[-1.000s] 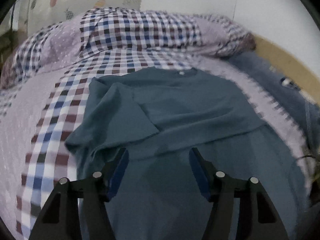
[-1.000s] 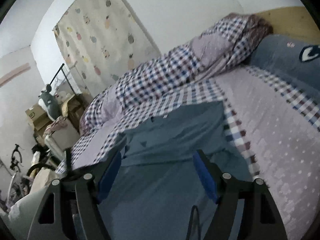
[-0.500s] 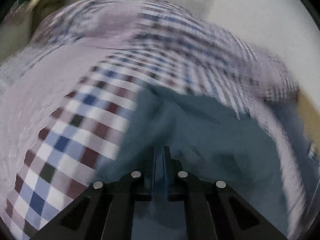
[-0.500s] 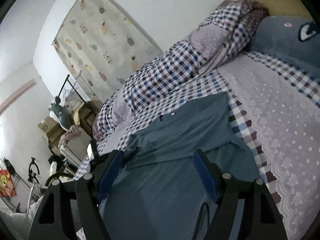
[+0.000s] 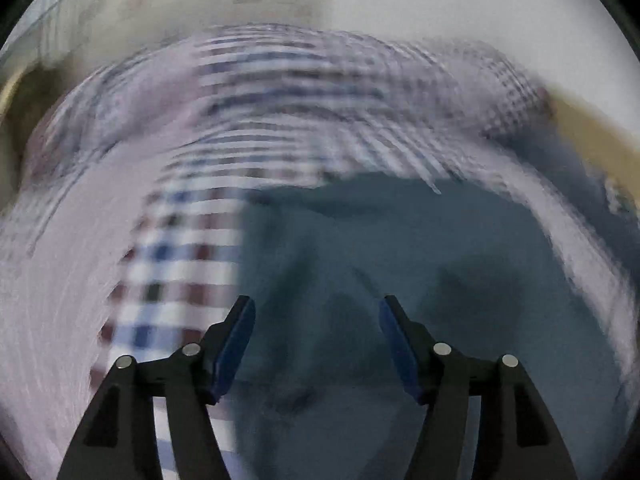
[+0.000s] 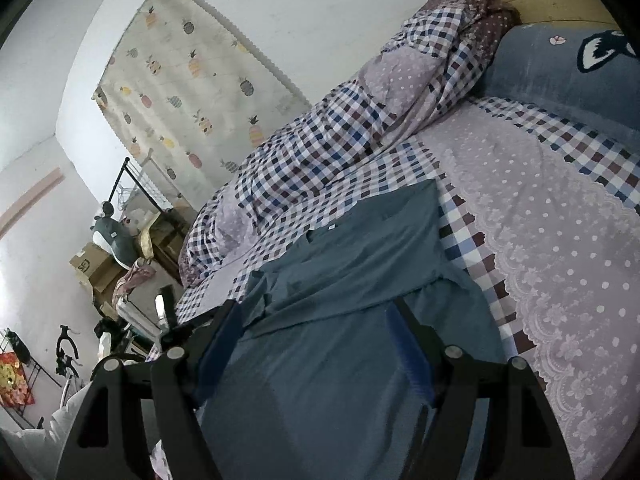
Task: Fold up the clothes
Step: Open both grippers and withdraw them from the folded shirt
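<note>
Hovering spread wide and holding nothing, the left tongs (image 5: 316, 344) and right tongs (image 6: 318, 344) sit low over the teal T-shirt (image 6: 352, 280). It lies on the bed (image 6: 560, 208), both sleeves turned in over the chest, body at full length; by my judgement the lengthwise folds remain.

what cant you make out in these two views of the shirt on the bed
- Left wrist view: motion blur smears the checked bedding and the far wall; the teal shirt shows no clear folds or collar.
- Right wrist view: the shirt's lower hem is cut off by the bottom edge and hidden behind the right gripper.
- Right wrist view: the clutter by the cardboard boxes is too small to identify.
- The blue pillow runs off the right edge.
</note>
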Action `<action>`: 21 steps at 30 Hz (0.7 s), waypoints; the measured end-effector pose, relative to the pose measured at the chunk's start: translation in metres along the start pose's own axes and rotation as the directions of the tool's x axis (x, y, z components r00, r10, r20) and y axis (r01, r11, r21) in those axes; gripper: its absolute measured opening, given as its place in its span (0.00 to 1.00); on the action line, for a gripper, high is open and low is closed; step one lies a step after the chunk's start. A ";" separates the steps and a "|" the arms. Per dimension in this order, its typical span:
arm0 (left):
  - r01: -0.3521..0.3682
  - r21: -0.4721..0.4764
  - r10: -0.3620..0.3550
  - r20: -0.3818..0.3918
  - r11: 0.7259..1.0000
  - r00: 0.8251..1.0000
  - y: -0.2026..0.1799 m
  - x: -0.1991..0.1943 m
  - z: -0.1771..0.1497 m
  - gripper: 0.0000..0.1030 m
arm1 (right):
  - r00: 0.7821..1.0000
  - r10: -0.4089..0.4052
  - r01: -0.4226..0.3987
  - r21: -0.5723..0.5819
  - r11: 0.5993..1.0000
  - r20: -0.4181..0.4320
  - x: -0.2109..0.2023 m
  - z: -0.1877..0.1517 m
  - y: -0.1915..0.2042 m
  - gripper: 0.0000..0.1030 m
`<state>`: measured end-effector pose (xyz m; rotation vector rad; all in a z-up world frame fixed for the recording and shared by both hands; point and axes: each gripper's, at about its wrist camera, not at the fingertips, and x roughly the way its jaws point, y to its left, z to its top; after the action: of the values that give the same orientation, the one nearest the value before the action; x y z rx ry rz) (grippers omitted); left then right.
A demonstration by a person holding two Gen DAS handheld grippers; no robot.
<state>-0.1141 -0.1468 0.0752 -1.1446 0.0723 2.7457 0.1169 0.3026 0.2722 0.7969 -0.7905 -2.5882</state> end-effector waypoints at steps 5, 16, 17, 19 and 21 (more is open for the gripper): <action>-0.045 0.164 0.058 -0.074 0.985 0.996 -0.039 0.030 -0.001 0.45 | 1.000 0.011 -0.011 -0.004 1.000 -0.014 0.004 -0.001 0.003 0.76; -0.033 -0.252 0.039 0.019 0.967 0.999 0.051 0.039 0.021 0.03 | 0.999 0.031 -0.031 0.008 0.999 -0.044 0.010 -0.004 -0.001 0.76; -0.044 -0.272 0.051 0.019 0.961 0.999 0.059 0.039 0.021 0.03 | 0.998 0.031 -0.031 0.009 0.999 -0.046 0.010 -0.004 -0.001 0.76; -0.065 -0.312 0.073 0.017 0.948 0.997 0.076 0.038 0.022 0.03 | 0.998 0.032 -0.032 0.008 0.999 -0.050 0.011 -0.005 -0.001 0.76; -0.085 -0.351 0.096 0.013 0.932 0.995 0.092 0.037 0.023 0.07 | 0.998 0.030 -0.030 0.005 1.000 -0.054 0.012 -0.005 0.000 0.76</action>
<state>-0.1716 -0.2299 0.0631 -1.2048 -0.3955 2.9371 0.1102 0.2956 0.2639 0.8465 -0.7856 -2.5285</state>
